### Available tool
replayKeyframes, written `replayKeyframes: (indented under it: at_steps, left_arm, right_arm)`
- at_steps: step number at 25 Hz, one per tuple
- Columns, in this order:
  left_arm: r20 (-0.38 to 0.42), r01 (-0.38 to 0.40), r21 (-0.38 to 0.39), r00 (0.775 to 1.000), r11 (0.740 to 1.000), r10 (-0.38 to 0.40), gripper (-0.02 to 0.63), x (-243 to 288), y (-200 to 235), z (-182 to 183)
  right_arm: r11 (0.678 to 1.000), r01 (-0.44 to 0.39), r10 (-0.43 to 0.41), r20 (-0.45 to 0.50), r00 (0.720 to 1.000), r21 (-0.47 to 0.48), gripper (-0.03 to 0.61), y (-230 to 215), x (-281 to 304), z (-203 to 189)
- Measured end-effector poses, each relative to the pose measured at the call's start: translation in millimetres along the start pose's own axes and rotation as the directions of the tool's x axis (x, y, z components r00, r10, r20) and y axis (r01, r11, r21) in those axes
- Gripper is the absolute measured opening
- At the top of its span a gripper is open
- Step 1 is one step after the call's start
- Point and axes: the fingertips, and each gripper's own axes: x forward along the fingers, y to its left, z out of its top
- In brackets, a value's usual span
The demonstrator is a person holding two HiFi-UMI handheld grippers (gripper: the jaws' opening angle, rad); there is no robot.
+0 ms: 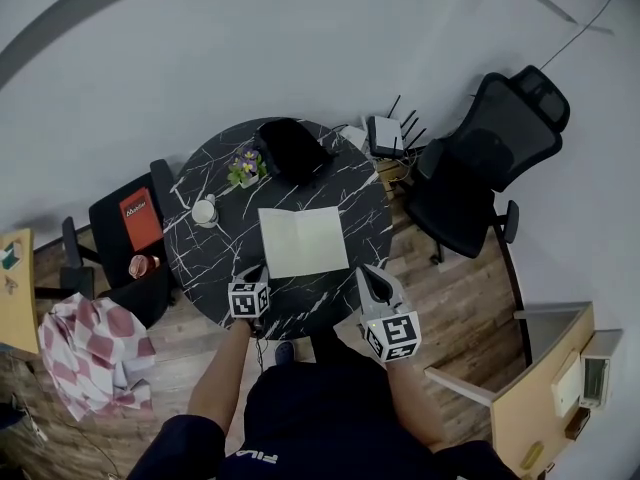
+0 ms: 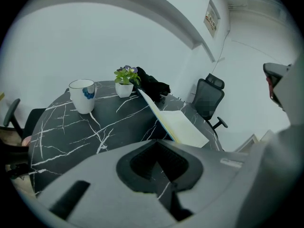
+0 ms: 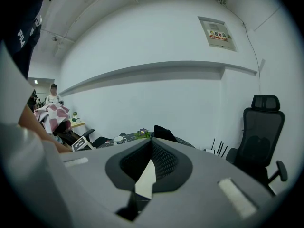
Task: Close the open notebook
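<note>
The open notebook (image 1: 303,240) lies flat with blank white pages in the middle of the round black marble table (image 1: 215,258). My left gripper (image 1: 256,272) hovers at the table's near edge, just left of the notebook's near corner, jaws shut on nothing. My right gripper (image 1: 373,280) hangs by the near right corner, also shut and empty. In the left gripper view the notebook (image 2: 183,125) stretches ahead to the right of the left gripper (image 2: 159,148). A white strip of the notebook (image 3: 145,179) shows through the right gripper (image 3: 151,146).
A white mug (image 1: 204,211) and a small flower pot (image 1: 244,168) stand left of the notebook, a black bag (image 1: 293,148) behind it. An office chair (image 1: 490,168) is at the right, a black chair holding a red book (image 1: 135,218) at the left, a checked cloth (image 1: 95,353) near it.
</note>
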Motion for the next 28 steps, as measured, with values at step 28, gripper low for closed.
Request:
replayKeyframes:
  at_steps: [28]
  left_arm:
    - [0.07,0.199,0.097,0.976,0.975,-0.206,0.003,30,-110,72]
  right_arm:
    - [0.998,0.056,-0.057,0.02,0.998,0.039,0.009,-19,-6,2]
